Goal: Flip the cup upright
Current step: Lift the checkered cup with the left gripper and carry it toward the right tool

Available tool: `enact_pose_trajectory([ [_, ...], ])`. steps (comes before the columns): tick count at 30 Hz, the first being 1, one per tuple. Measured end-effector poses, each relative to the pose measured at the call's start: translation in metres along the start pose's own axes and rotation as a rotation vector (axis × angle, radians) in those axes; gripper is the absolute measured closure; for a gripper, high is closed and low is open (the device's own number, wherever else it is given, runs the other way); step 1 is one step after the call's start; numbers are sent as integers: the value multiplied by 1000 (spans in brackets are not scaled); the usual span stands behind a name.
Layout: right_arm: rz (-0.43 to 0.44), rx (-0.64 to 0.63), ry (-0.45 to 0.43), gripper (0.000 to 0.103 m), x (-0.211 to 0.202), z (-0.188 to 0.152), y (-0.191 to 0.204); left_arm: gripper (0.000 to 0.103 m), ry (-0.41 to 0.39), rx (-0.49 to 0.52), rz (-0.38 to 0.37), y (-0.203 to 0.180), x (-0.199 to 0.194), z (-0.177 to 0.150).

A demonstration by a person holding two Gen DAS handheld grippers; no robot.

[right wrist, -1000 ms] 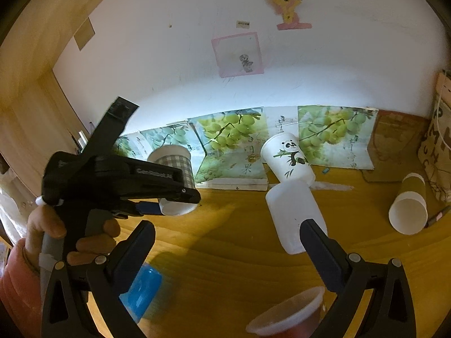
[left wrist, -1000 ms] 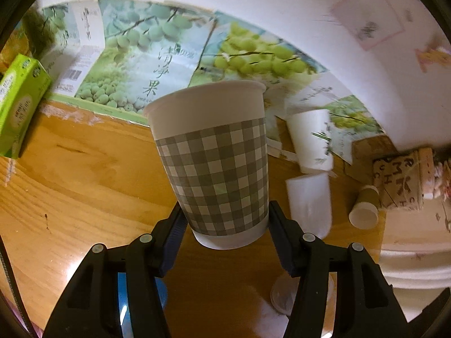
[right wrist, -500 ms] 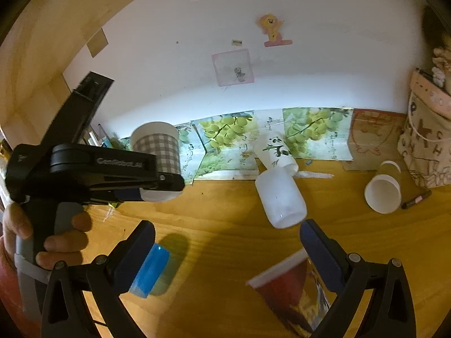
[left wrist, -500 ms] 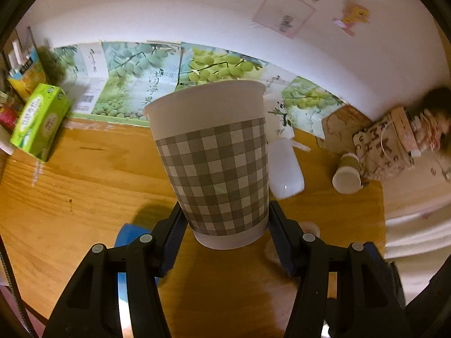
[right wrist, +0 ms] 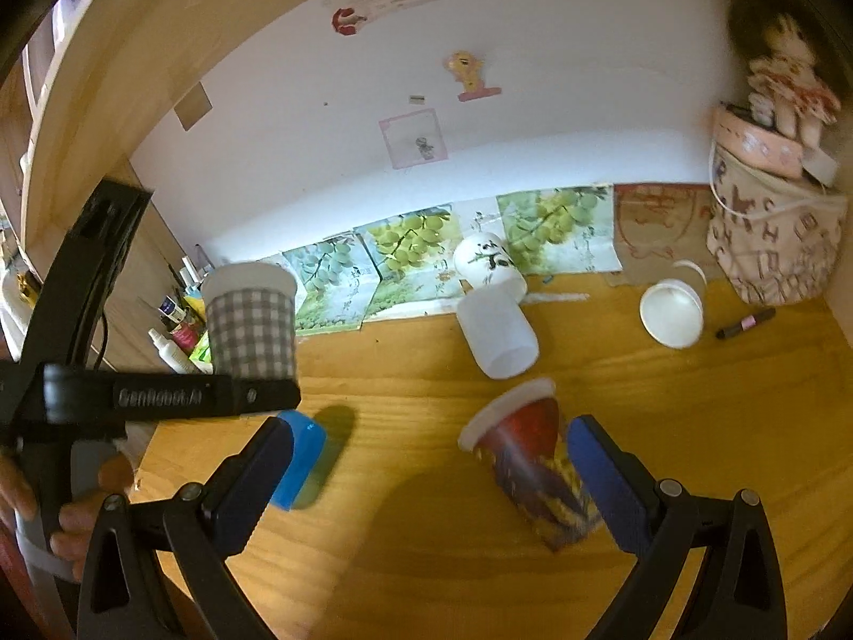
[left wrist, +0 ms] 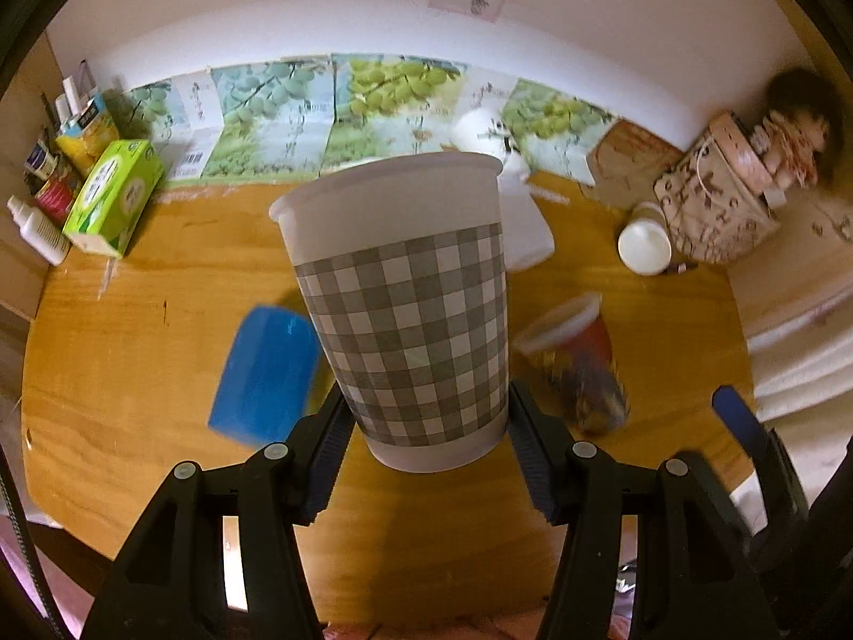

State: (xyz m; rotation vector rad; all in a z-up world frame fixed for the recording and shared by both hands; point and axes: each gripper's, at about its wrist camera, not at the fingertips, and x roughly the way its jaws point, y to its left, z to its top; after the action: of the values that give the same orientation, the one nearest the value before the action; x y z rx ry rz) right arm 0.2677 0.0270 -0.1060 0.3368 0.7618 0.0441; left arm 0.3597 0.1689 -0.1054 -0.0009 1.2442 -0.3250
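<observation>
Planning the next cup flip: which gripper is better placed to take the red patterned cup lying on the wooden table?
Right gripper: open, with the red patterned paper cup beside its right finger. Left gripper is shut on the grey checked paper cup.

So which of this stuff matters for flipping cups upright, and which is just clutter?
Job: checked cup in left gripper; red cup; blue cup; white cup; right gripper.
Clutter: green box; marker; doll.

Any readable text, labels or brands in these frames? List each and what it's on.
"GenRobot.AI", roughly, slightly blurred: on the black left claw body, right wrist view.
Large letters on the beige fabric bag: only "H" clear.
Characters on the grape-print posters, barcode, green carton, bottles: unreadable.
Grey checked paper cup: none.
</observation>
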Motion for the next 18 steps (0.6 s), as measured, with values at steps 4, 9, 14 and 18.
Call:
enact_pose_trajectory([
  [4,10,33,32,0,-7,-11,-9,42,13,0,1,-5,-3,-22],
  [9,43,78,80,0,-15,-28,-22,42,46,13,-3,-13,1,-53],
  [14,75,126,147,0,-18,-45,-34,42,102,47,4,-22,13,-81],
  [18,81,162,183,0,-21,-59,-44,42,152,68,-3,-30,27,-102],
])
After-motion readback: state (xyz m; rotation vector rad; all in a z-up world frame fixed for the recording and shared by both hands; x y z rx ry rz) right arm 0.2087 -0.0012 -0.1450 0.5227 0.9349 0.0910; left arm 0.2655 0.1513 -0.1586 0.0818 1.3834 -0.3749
